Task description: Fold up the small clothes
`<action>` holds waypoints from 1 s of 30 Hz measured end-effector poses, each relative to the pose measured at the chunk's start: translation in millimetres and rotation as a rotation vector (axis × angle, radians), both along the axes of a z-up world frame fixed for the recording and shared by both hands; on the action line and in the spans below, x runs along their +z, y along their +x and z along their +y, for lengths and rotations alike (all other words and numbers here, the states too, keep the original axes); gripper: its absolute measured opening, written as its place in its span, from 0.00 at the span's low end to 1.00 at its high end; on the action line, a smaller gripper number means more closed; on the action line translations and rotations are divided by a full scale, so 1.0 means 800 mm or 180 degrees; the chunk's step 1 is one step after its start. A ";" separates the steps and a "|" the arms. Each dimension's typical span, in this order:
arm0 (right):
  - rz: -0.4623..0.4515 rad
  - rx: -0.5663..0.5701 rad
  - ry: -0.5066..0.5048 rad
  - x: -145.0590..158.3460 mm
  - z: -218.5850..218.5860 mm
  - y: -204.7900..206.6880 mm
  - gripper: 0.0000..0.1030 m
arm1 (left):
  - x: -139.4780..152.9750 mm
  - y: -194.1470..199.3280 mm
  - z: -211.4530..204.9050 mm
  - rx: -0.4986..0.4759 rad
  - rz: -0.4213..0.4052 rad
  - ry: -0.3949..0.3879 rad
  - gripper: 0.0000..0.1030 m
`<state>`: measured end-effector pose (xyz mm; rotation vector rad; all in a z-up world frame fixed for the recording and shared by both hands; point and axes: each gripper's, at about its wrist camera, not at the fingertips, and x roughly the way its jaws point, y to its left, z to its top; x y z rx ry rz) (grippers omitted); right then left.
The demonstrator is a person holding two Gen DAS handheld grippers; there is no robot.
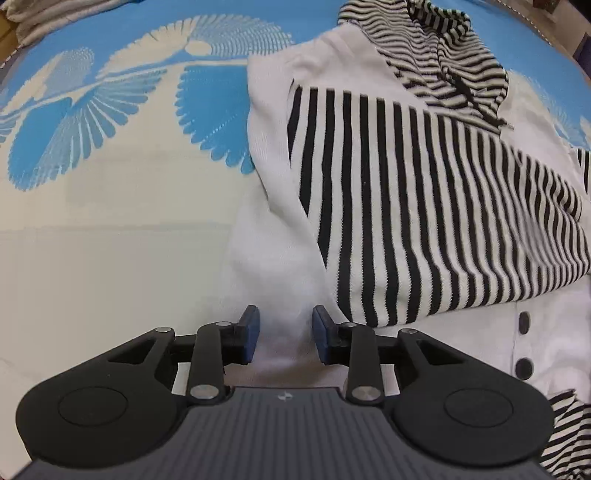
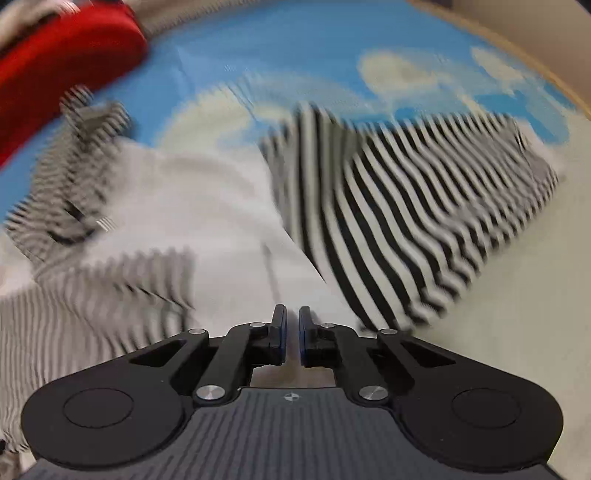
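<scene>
A small white garment (image 1: 273, 122) with black-and-white striped panels (image 1: 424, 206) and dark buttons (image 1: 523, 321) lies on a blue and cream patterned cloth (image 1: 110, 122). A striped collar or hood (image 1: 443, 62) is bunched at its far end. My left gripper (image 1: 285, 332) is open over the garment's white near edge, with white fabric between its fingers. In the blurred right wrist view the same garment (image 2: 207, 199) spreads ahead with a striped part (image 2: 406, 206) folded across it. My right gripper (image 2: 292, 332) has its jaws nearly together over the white fabric; whether fabric is pinched is unclear.
A red object (image 2: 62, 62) lies at the far left of the right wrist view, beside the garment's striped part (image 2: 74, 155). Folded pale fabric (image 1: 48, 18) sits at the far left corner in the left wrist view. A wooden edge (image 2: 517, 55) borders the cloth at the far right.
</scene>
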<state>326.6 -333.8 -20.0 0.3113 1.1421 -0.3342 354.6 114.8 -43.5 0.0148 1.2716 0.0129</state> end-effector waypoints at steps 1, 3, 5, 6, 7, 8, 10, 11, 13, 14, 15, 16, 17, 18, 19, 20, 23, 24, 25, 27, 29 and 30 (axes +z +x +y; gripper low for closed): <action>0.0012 -0.0065 -0.0032 0.001 -0.002 -0.002 0.07 | 0.010 0.000 -0.003 -0.0005 -0.0076 -0.0027 0.34; -0.0183 -0.0057 -0.0071 0.016 -0.001 -0.004 0.08 | 0.027 0.000 -0.009 -0.0055 -0.0233 -0.0130 0.34; -0.0486 0.0108 0.0062 0.035 0.005 -0.007 0.16 | 0.028 0.000 -0.014 -0.0097 -0.0256 -0.0207 0.34; -0.0561 0.0196 0.0162 0.038 0.008 -0.008 0.21 | 0.022 0.001 -0.016 -0.0107 -0.0204 -0.0189 0.34; -0.0537 0.0326 0.0302 0.034 0.012 -0.006 0.23 | 0.012 -0.001 -0.019 -0.0106 -0.0122 -0.0138 0.34; -0.0398 0.0426 0.0393 0.024 0.015 -0.005 0.27 | 0.000 0.000 -0.019 -0.0103 -0.0018 -0.0071 0.35; 0.0118 0.0534 0.0436 -0.008 0.018 -0.005 0.28 | -0.004 0.002 -0.020 -0.0087 0.0018 -0.0044 0.37; 0.0053 0.0492 0.0401 -0.008 0.017 -0.008 0.27 | 0.000 0.003 -0.021 -0.0074 0.0004 -0.0046 0.37; -0.0063 0.0463 0.0274 0.009 0.017 -0.005 0.29 | 0.020 -0.002 -0.022 -0.0078 -0.0129 -0.0112 0.37; -0.0195 0.0474 0.0237 0.021 0.016 -0.006 0.31 | 0.032 -0.002 -0.026 -0.0100 -0.0211 -0.0143 0.37; -0.0302 0.0465 0.0229 0.028 0.014 -0.009 0.37 | 0.043 -0.003 -0.030 -0.0124 -0.0296 -0.0174 0.37; -0.0406 0.0437 0.0248 0.037 0.010 -0.009 0.40 | 0.055 -0.003 -0.036 -0.0146 -0.0377 -0.0206 0.37; -0.0459 0.0405 0.0275 0.043 0.004 -0.010 0.43 | 0.064 -0.004 -0.040 -0.0163 -0.0436 -0.0229 0.38; -0.0480 0.0376 0.0296 0.046 -0.001 -0.006 0.43 | 0.071 -0.005 -0.046 -0.0184 -0.0488 -0.0241 0.38; -0.0488 0.0353 0.0312 0.048 -0.007 -0.005 0.43 | 0.076 -0.007 -0.053 -0.0207 -0.0528 -0.0236 0.39; -0.0489 0.0337 0.0306 0.049 -0.014 -0.008 0.43 | 0.081 -0.008 -0.060 -0.0233 -0.0561 -0.0218 0.39; -0.0520 0.0335 0.0186 0.053 -0.029 -0.011 0.43 | 0.087 -0.002 -0.080 -0.0291 -0.0608 -0.0189 0.39; -0.0541 0.0323 0.0154 0.054 -0.037 -0.017 0.43 | 0.087 -0.001 -0.085 -0.0307 -0.0615 -0.0187 0.39; -0.0564 0.0285 0.0134 0.053 -0.047 -0.016 0.43 | 0.088 -0.001 -0.092 -0.0322 -0.0620 -0.0181 0.39; -0.0618 0.0161 0.0127 0.054 -0.075 -0.023 0.43 | 0.087 0.004 -0.103 -0.0344 -0.0625 -0.0171 0.39; -0.0673 0.0032 0.0128 0.052 -0.102 -0.030 0.42 | 0.089 0.005 -0.115 -0.0367 -0.0636 -0.0179 0.39; -0.0699 -0.0027 0.0122 0.051 -0.116 -0.032 0.38 | 0.088 0.005 -0.119 -0.0379 -0.0640 -0.0190 0.39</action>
